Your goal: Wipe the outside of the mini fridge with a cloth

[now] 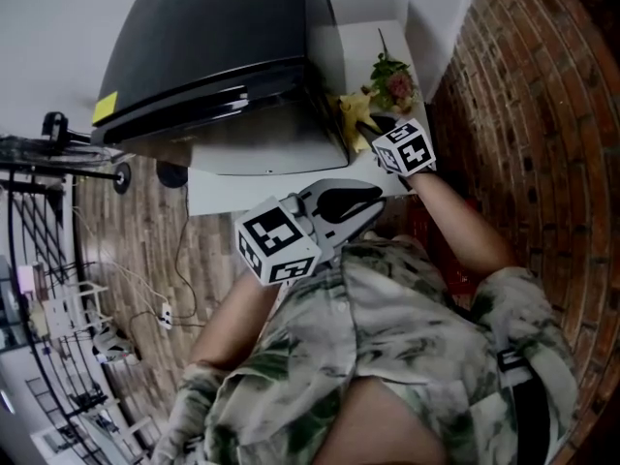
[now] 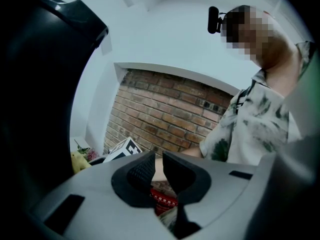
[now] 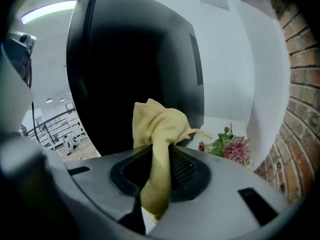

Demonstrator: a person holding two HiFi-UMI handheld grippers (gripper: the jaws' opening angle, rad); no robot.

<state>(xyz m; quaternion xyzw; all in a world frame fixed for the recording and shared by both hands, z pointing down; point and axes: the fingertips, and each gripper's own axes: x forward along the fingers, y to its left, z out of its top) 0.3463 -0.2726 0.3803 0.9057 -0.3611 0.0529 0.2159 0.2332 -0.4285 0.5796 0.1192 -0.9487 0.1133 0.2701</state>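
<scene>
Mini fridge [image 1: 213, 56] on a white shelf [image 1: 363, 42]. Right gripper [image 3: 160, 166], at the fridge's right side, has its jaws clamped on a bunched yellow cloth [image 3: 157, 126] close to the dark wall. Left gripper [image 2: 159, 171], back from the fridge front, has its jaws narrowly apart with nothing between them. Likely hazards: rubbing pressure could drag the cloth loose, and a wide sweep could strike the flowers [image 1: 392, 80] right of the fridge.

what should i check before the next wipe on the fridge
1. Cloth gripped: ok, the right gripper has its jaws shut on it.
2. Enough cloth past the jaws: ok, a bunch sticks out.
3. Cloth touching the fridge: cannot tell.
4. Left gripper out of the way: ok, near the person's shirt, jaws slightly apart, empty.
5. Flowers clear of the wipe: not ok, they stand close beside the cloth.
</scene>
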